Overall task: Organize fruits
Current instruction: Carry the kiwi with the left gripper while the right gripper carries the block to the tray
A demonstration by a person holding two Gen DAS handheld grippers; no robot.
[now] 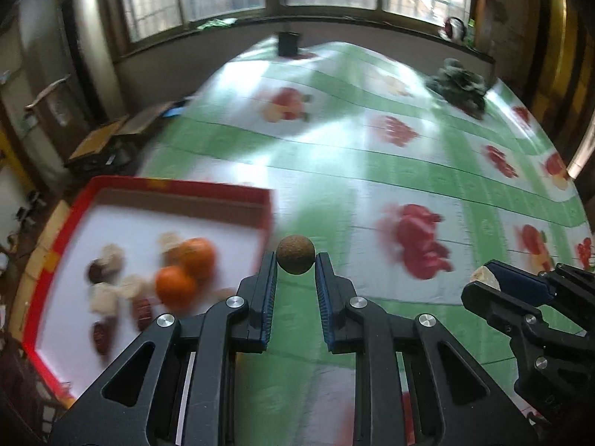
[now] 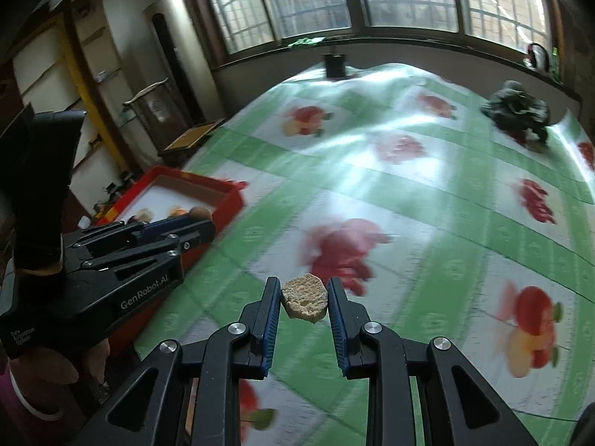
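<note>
My left gripper (image 1: 296, 260) is shut on a small round brown fruit (image 1: 295, 253), held above the table beside the right edge of a red tray (image 1: 208, 189). The tray holds two oranges (image 1: 186, 271), pale slices and dark red dried fruits. My right gripper (image 2: 304, 299) is shut on a pale beige rough-textured fruit slice (image 2: 305, 298) above the green fruit-print tablecloth (image 2: 409, 200). The right gripper also shows at the lower right of the left wrist view (image 1: 487, 278), and the left gripper at the left of the right wrist view (image 2: 202, 219), next to the tray (image 2: 223, 200).
A dark green lumpy object (image 1: 459, 83) lies at the table's far right. A black cup (image 1: 288, 42) stands at the far edge under the windows. Cardboard boxes (image 1: 111, 137) and shelving stand to the left of the table.
</note>
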